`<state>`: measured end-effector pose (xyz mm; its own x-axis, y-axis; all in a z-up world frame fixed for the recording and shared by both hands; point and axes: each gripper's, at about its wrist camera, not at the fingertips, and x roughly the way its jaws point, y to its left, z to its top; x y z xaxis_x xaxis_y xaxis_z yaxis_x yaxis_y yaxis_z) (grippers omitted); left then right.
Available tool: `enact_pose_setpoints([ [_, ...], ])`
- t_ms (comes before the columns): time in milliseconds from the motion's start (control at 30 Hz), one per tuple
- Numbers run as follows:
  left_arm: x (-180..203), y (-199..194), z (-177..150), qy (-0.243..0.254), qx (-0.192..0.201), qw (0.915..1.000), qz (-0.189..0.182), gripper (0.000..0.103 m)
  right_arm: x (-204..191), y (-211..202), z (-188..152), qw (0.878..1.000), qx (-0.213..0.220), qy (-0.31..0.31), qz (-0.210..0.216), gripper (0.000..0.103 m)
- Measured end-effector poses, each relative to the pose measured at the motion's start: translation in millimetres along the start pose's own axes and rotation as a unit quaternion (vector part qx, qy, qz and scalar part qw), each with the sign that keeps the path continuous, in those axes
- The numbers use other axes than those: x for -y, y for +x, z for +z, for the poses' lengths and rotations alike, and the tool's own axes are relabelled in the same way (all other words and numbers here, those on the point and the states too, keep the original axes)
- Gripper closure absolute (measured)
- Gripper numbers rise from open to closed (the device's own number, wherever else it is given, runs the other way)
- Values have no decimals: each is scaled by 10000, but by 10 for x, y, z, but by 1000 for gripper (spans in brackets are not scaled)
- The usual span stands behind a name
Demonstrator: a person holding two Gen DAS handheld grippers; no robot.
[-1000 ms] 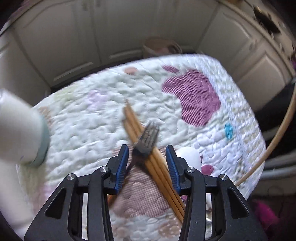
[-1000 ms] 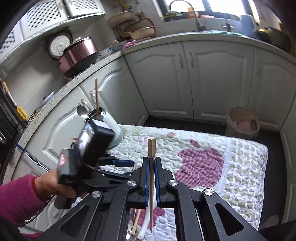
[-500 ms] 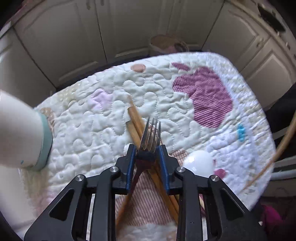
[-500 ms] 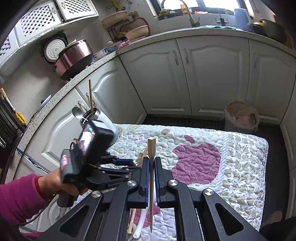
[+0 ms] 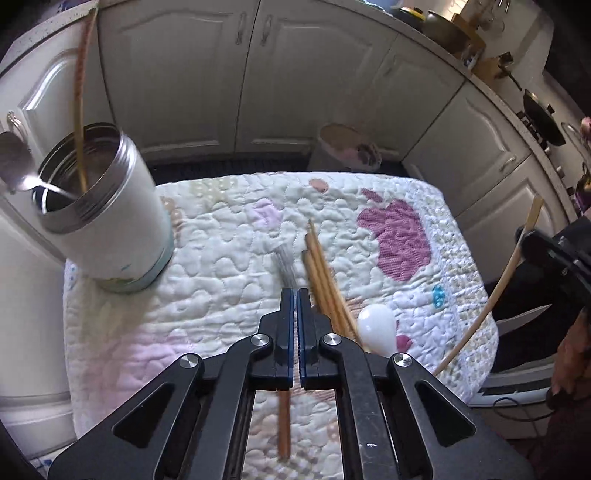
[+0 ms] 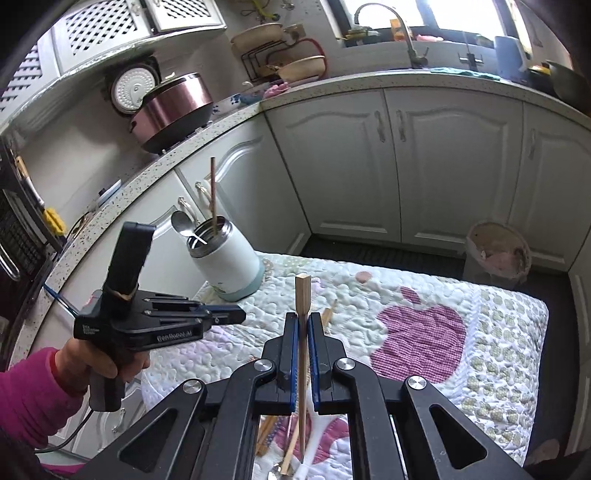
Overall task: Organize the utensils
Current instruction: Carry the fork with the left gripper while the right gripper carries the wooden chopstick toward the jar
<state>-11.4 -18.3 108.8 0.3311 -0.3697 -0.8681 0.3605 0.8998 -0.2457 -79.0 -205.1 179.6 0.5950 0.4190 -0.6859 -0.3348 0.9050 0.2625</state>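
Left-wrist view: my left gripper [image 5: 296,295] pinches the fork [image 5: 286,264], my right gripper [image 6: 303,319] clamps one chopstick [image 6: 303,295], while the canister [image 5: 107,218] at the quilt's [image 5: 221,280] far-left corner holds two utensils; chopsticks [image 5: 325,277] and a white spoon [image 5: 376,328] await mid-quilt.

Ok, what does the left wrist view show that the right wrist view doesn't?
Left wrist only: the fork clamped in the shut left hand-held gripper, and a wok on the stove. Right wrist only: the rice cooker, the sink tap and the hand carrying the left hand-held gripper. Both: the steel canister holding a metal spoon and an upright chopstick, the quilt and the bin.
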Motion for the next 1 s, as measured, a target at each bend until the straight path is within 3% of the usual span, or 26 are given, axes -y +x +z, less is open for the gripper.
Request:
enact_pose_setpoints([
  [100,-34,100,-8,-265,-113,9996,-23,101,-43,2,5,10000,-6,-12,38,98],
  [167,-27,213,4,-266,-184,9995,21,93,-58,-5,-2,10000,-14,-38,45,98],
  [233,-6,378,14,-367,-369,9986,-5,70,-54,-8,-14,10000,-37,-47,36,98],
  [267,18,456,24,-395,-416,9984,-8,66,-37,-6,-25,10000,-59,-35,29,98],
  [400,149,720,74,-266,-540,9977,311,63,79,-2,-58,9999,-98,79,9,98],
  [500,184,909,95,-229,-628,9944,817,65,163,1,-70,9998,-112,155,4,98],
  [600,50,956,132,-615,-579,9931,808,95,199,5,-87,9998,-127,176,14,98],
  [633,-4,951,147,-710,-553,9930,771,98,210,8,-93,9998,-125,182,18,98],
  [800,-93,790,125,-967,-501,9935,334,101,194,15,-86,9997,-99,200,68,98],
  [1000,-141,143,112,-1099,20,9939,-61,102,27,-30,7,9999,-16,-45,126,98],
])
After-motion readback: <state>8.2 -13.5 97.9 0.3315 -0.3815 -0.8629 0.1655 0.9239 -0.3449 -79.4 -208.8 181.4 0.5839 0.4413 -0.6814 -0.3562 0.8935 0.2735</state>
